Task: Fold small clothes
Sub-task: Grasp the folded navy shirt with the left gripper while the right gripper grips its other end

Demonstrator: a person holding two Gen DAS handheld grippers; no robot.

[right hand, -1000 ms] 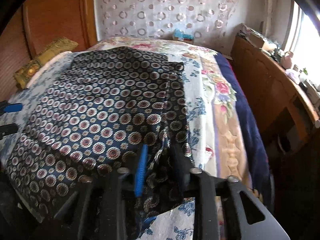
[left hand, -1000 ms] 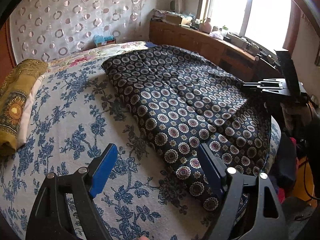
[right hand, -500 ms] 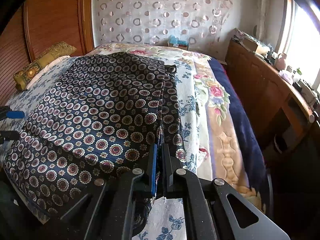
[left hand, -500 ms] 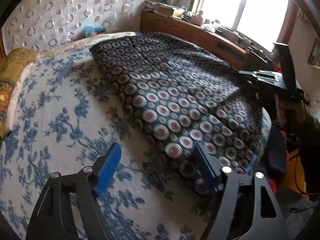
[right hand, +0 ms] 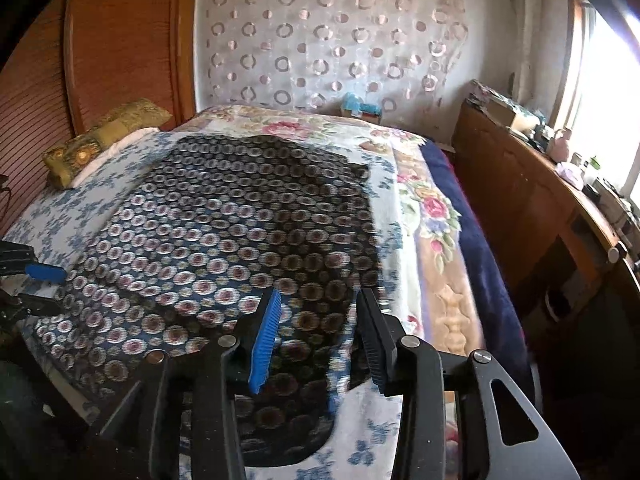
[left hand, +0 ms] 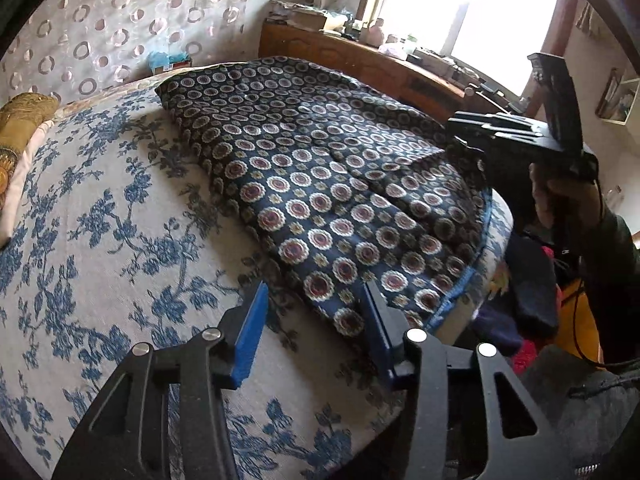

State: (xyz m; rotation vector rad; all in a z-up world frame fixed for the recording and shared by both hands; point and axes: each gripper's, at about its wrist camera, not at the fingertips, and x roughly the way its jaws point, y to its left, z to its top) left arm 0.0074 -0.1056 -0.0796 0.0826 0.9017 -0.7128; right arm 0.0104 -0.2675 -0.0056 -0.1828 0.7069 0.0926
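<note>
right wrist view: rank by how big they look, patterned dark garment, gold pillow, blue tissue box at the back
1. patterned dark garment, by far the largest
2. gold pillow
3. blue tissue box, smallest, though it sits farthest from the camera

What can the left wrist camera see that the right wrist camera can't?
Only the left wrist view shows the person's hand holding the right gripper's handle, and the bright window.

Only the right wrist view shows the wooden headboard, the pink flowered blanket and the dark blue blanket edge.

Both show the dark patterned garment spread on the blue-flowered bedspread, the gold pillow and the circle-patterned curtain. The left gripper is closing and the right gripper opening; neither pinches cloth.
</note>
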